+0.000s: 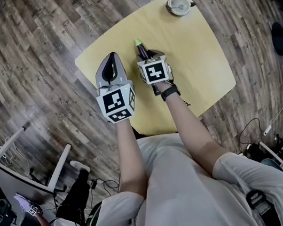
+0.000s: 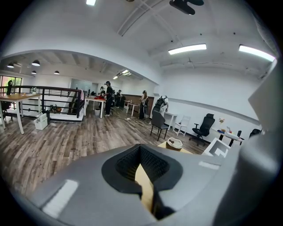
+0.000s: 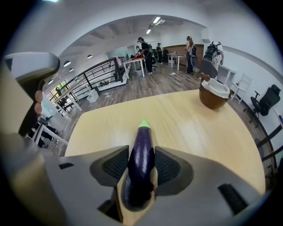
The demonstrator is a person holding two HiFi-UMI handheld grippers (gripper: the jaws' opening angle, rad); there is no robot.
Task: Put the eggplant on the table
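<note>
A purple eggplant (image 3: 141, 154) with a green tip sits lengthwise between the pads of my right gripper (image 3: 140, 165), which is shut on it. The tip sticks out past the fingers, over the light wooden table (image 3: 190, 123). From the head view the eggplant (image 1: 141, 50) pokes out beyond the right gripper (image 1: 145, 56), above the table's (image 1: 196, 56) near-middle part. Whether it touches the wood I cannot tell. My left gripper (image 1: 109, 61) hovers just left of it, over the table's left edge. In its own view the left gripper (image 2: 141, 170) is shut and holds nothing.
A brown bowl with a white inside (image 1: 178, 4) stands at the table's far right corner, also visible as the bowl (image 3: 214, 93) and the bowl (image 2: 174, 143). Wooden floor surrounds the table. Desks, office chairs (image 2: 159, 123) and standing people are far off.
</note>
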